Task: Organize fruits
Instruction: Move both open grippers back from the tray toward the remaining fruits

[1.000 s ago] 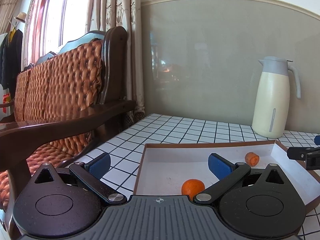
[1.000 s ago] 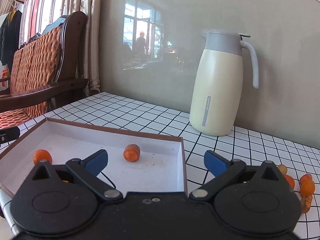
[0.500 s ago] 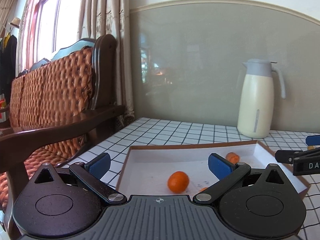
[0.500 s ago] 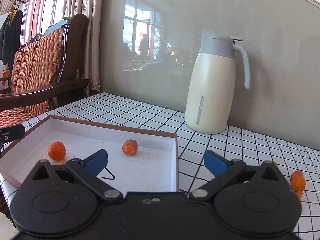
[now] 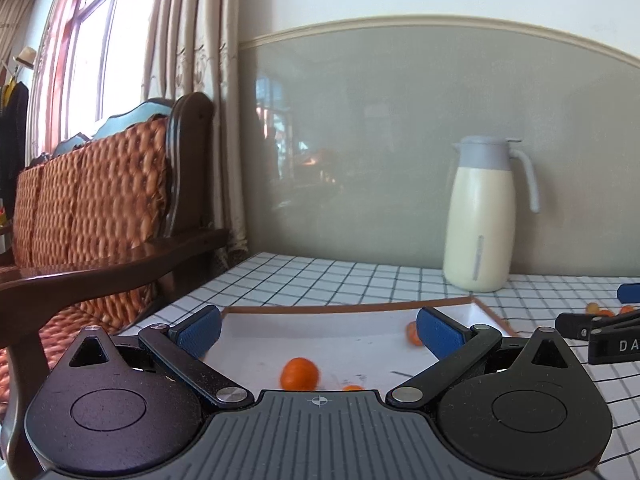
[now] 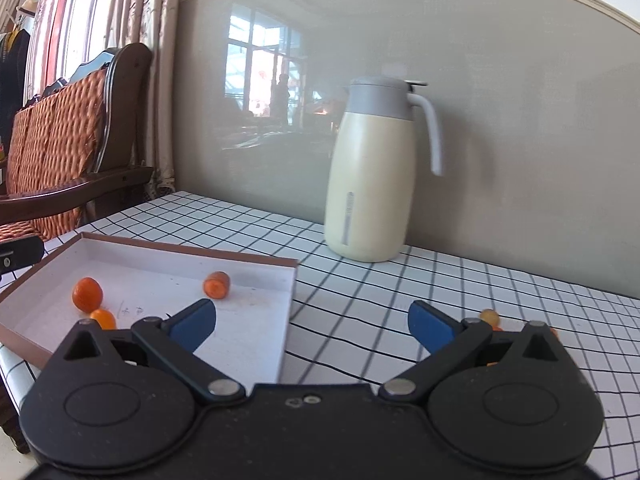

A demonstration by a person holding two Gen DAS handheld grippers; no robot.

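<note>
A shallow white tray with a brown rim lies on the checked tablecloth. It holds three small orange fruits: one round, a smaller one beside it, and one near the far wall. More small orange fruits lie on the cloth to the right. My left gripper is open and empty over the tray's near side. My right gripper is open and empty, over the tray's right edge.
A cream thermos jug with a grey lid stands by the wall behind the tray. A wooden sofa with woven orange cushions stands left of the table. The right gripper's fingers reach into the left wrist view.
Both grippers have drawn back and swung right; the tray and jug have shifted left in the right wrist view. The round fruit has rolled slightly in the tray. Both grippers stay open.
</note>
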